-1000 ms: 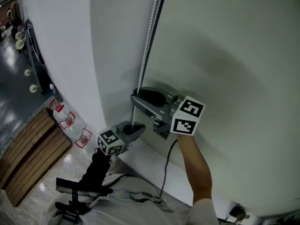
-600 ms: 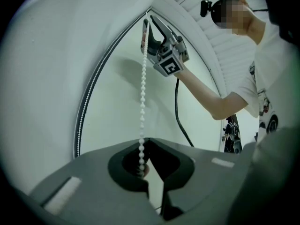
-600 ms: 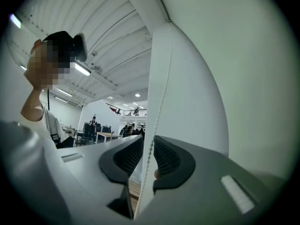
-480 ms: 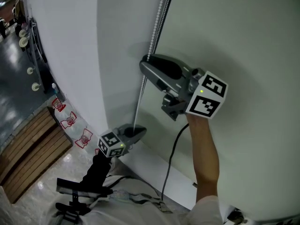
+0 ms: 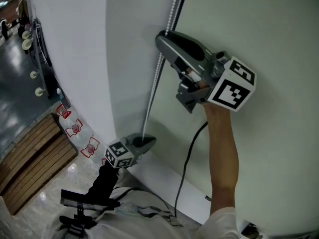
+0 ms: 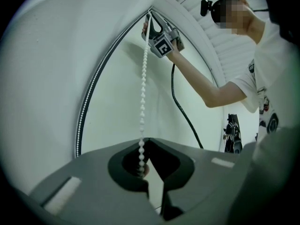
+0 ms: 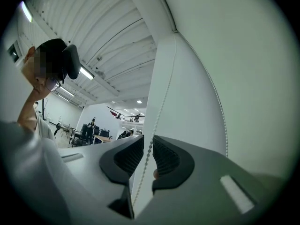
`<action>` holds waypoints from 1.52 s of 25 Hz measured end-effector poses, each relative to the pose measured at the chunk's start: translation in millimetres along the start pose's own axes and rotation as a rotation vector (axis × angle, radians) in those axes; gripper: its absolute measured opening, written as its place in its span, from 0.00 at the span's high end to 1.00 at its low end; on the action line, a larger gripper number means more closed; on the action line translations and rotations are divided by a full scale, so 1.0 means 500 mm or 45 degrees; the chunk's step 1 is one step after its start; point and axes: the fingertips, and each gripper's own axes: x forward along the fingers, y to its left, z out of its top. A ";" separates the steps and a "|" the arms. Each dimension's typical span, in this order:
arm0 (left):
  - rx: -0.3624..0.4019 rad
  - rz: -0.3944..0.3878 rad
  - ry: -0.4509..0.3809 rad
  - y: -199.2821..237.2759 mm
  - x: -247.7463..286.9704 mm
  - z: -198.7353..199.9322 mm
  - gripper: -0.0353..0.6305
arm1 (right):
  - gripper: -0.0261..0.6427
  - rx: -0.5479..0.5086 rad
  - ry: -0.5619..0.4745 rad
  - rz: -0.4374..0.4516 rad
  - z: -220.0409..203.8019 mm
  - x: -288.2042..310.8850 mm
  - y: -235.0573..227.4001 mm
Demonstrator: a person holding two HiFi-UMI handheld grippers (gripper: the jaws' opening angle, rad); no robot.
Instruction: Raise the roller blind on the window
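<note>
Right gripper (image 5: 162,36): up the chain (image 5: 158,78) from just above the left gripper (image 5: 147,141) to well apart from it, toward 12 in the head view. Jaws just closing in and now part-open, chain threaded between them with daylight on either side, so no grip yet.

Left gripper: no shift, clamped tight on the chain low down, at 6 from the right one, holding the strand taut.

Reads as a hand-over-hand reset: high bite about to be taken, then release below and a pull down. Likely several more rounds to go, with the blind (image 5: 284,24) still down and filling the view at 3 of the chain.

For room: more chain at 12, running off the top edge, and a free drop toward 6 as far as the left gripper. Blind face just beside at 3 and bare wall (image 5: 70,59) at 9, so little sideways slack. Worth minding the cable (image 5: 185,168) hanging at 6 from the right gripper.
</note>
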 end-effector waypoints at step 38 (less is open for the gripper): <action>0.014 -0.023 -0.015 -0.011 0.003 0.006 0.95 | 0.94 0.168 0.236 -0.043 -0.207 -0.071 0.053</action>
